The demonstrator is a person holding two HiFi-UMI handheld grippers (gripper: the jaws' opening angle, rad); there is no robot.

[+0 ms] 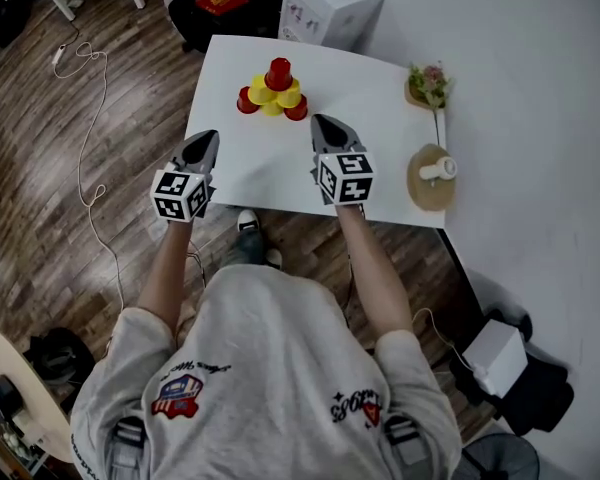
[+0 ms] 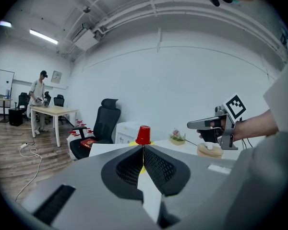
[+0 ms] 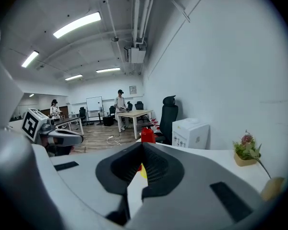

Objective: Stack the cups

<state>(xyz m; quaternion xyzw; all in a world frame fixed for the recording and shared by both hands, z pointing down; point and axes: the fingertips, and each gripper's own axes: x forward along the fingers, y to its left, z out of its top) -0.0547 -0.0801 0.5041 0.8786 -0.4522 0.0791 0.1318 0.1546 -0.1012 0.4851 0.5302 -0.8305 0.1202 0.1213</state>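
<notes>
The left tongs (image 1: 208, 136) and right tongs (image 1: 323, 120), both closed tight and empty, are held at the near side of a white worktop (image 1: 230, 163). Their tips point toward the pyramid (image 1: 272, 93), well apart from it. The pyramid stands near the far edge and has six cups: three red cups (image 1: 278, 73) and three yellow cups (image 1: 260, 92), with one red on top. Each cup stands mouth down, its long axis upright. On the worktop's right side are one potted plant (image 1: 427, 85) and one round wooden mat (image 1: 430, 190). The floor (image 1: 40, 168) is wood and the wall (image 1: 540, 88) is white.
</notes>
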